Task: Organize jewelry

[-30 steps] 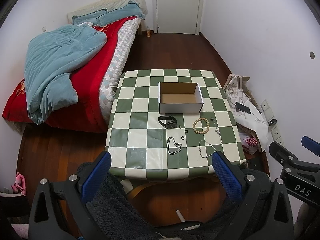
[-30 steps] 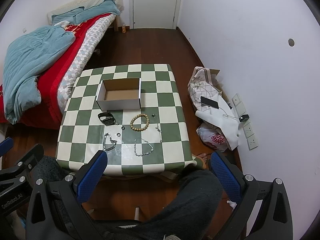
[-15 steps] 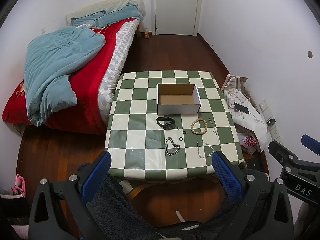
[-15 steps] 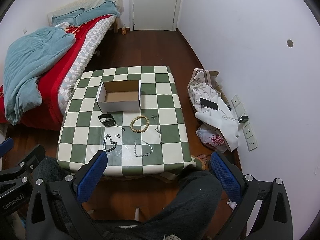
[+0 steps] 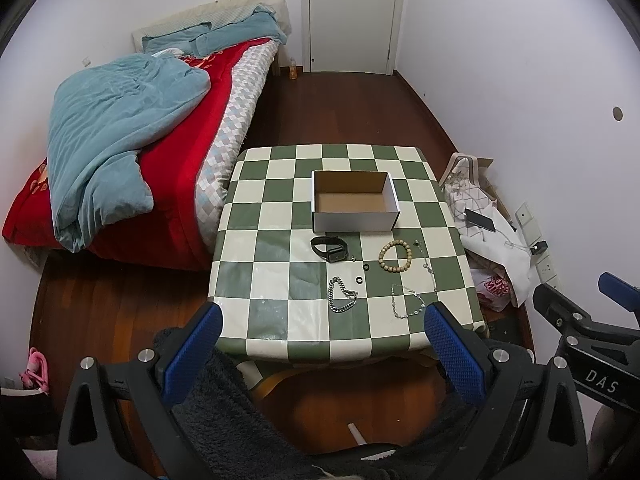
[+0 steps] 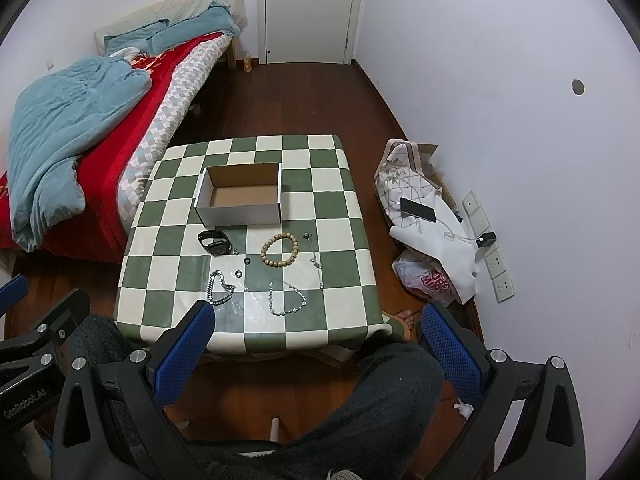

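Both grippers spread wide, holding nothing, hanging well short of the table: left gripper, right gripper. Box sits empty mid-table. All jewelry lies loose just in front of it: watch, bead bracelet, thick chain, thin necklace, two small rings btwn them. Risks, imo: thin necklace flat on slick cloth, so pads may slide over it w/o catching; rings tiny, easy to flick off the edge; chains near the front edge could get dragged off.
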Demonstrator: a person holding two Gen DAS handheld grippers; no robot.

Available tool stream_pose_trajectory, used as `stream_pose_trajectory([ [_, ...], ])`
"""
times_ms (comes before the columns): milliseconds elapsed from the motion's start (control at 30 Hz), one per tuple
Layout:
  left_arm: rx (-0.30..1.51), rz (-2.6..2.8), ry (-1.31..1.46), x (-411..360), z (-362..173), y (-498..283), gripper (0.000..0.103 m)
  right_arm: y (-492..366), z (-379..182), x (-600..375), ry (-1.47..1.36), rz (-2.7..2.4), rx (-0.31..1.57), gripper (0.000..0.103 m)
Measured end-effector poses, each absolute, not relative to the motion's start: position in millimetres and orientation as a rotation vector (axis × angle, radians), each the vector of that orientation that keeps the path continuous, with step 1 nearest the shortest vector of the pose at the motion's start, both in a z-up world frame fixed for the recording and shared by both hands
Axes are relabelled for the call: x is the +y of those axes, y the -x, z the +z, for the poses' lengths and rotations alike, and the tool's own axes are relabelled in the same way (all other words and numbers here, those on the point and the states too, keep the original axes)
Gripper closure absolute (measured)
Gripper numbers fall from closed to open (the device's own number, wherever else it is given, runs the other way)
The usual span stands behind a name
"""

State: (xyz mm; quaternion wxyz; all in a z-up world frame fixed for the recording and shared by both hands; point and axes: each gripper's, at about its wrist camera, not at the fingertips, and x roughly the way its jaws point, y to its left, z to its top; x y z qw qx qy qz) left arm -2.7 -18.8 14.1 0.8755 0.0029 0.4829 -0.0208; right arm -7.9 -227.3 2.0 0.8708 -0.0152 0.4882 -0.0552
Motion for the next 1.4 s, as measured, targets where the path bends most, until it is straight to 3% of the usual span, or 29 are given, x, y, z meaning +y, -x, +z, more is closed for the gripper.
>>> stream_pose_trajectory([
  [367,0.976,0.021,-0.019,-15,7,-16,0.0,4,-3,-227,-0.007,-0.123,1.005,0.0],
  [700,0.994,0.229,-0.199,8,-76,-88,0.0,-59,-84,-256,-0.047,-0.175,1.106,0.001],
  [867,1.118,0.23,-0.288,4,-142,-113,0.0,-101,-159,-270,-0.074,-0.169,1.249,0.017],
  [1200,1.326,0.187,-0.402,-28,-252,-141,0.001,-142,-313,-267,-0.028,-0.181,1.514,0.031],
  [1400,1.409,0.137,-0.373,-35,-282,-148,0.004,-139,-342,-254,-0.019,-0.179,1.532,0.044],
])
